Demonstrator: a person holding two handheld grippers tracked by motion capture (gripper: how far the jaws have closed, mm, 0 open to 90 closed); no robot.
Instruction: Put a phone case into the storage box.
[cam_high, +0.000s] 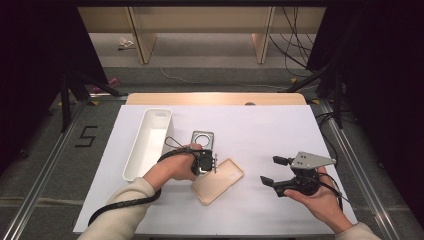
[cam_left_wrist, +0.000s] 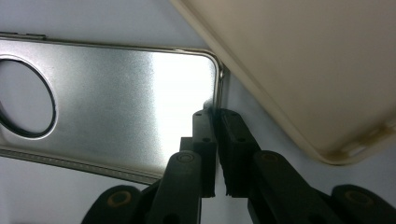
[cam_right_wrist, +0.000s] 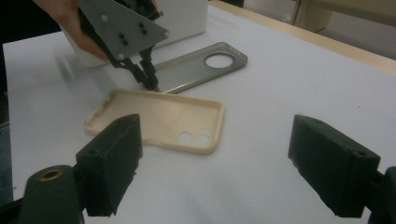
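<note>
A silver metal phone case (cam_high: 202, 138) with a round camera hole lies flat on the white table, and a beige phone case (cam_high: 218, 180) lies open side up just in front of it. My left gripper (cam_left_wrist: 215, 114) is shut on the silver case (cam_left_wrist: 116, 93) at the rim of its near corner, close to the beige case (cam_left_wrist: 303, 60). My right gripper (cam_high: 269, 170) is held open to the right of the beige case, touching nothing. From the right gripper view, its wide-apart jaws (cam_right_wrist: 219, 163) face the beige case (cam_right_wrist: 159, 119), the silver case (cam_right_wrist: 201, 65) and the left gripper (cam_right_wrist: 149, 84).
A long white tray (cam_high: 147, 142) stands at the table's left, beside the silver case. Bare white tabletop (cam_high: 260, 130) spreads behind and to the right. Beyond the far wooden edge are table legs and cables on the floor.
</note>
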